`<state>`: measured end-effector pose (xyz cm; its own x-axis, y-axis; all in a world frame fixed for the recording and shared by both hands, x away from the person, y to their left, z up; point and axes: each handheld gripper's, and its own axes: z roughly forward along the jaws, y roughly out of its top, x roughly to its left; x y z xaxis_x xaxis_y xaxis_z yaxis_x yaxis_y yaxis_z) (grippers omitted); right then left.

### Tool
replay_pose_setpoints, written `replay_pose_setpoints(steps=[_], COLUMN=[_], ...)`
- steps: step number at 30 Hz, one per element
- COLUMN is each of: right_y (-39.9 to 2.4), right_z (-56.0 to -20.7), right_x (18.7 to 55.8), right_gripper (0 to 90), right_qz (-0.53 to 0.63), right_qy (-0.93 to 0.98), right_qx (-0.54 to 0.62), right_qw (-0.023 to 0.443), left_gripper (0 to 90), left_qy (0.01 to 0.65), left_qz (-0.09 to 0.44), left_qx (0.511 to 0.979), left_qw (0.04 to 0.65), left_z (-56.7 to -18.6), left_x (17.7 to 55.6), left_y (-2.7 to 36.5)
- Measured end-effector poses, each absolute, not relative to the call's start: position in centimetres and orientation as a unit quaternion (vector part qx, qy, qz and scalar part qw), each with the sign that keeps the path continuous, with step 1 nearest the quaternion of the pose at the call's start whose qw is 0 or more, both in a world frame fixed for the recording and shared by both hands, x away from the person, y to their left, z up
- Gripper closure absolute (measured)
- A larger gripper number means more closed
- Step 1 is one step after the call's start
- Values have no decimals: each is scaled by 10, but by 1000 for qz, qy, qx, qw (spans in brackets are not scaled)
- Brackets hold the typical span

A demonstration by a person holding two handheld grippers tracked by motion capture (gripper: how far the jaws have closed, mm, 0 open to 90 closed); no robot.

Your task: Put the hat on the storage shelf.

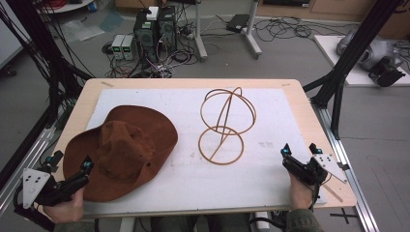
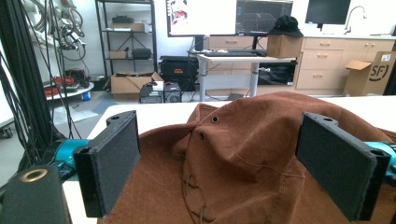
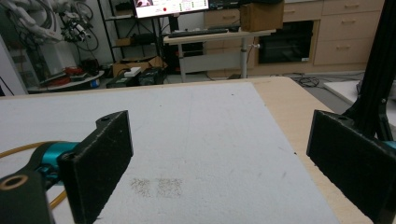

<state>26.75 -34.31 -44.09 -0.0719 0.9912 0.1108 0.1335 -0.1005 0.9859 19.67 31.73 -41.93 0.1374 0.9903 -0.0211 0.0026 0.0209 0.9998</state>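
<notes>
A brown suede hat (image 1: 123, 150) lies on the white mat at the table's left, brim down. A stand of thin wooden rings (image 1: 226, 123) rises upright near the middle. My left gripper (image 1: 71, 161) rests at the front left corner, open, its jaws just short of the hat's brim. In the left gripper view the hat (image 2: 243, 158) looms between and beyond the wide-apart jaws, untouched. My right gripper (image 1: 300, 149) sits at the front right, open and empty, aimed over bare mat (image 3: 196, 140). A sliver of the wooden ring (image 3: 18, 150) shows at the left of the right gripper view.
A white mat (image 1: 270, 121) covers most of the wooden table (image 1: 295, 89). Black frame posts (image 1: 350, 53) flank the table. Computers and cables (image 1: 154, 34) lie on the floor beyond the far edge. Bare mat spreads between the ring stand and the right gripper.
</notes>
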Motion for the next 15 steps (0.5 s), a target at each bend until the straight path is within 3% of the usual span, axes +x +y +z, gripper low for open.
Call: replay_pose_setpoints(steps=[15], right_y=[-343], right_z=[-441], right_x=[268], right_gripper=[63], right_qz=[516], right_qy=[519], right_qx=[542], right_qw=[414], left_gripper=[141], left_qy=[472], left_qz=[453], left_qx=[535], left_qw=[535], left_z=[-418], left_x=[196], left_y=[318])
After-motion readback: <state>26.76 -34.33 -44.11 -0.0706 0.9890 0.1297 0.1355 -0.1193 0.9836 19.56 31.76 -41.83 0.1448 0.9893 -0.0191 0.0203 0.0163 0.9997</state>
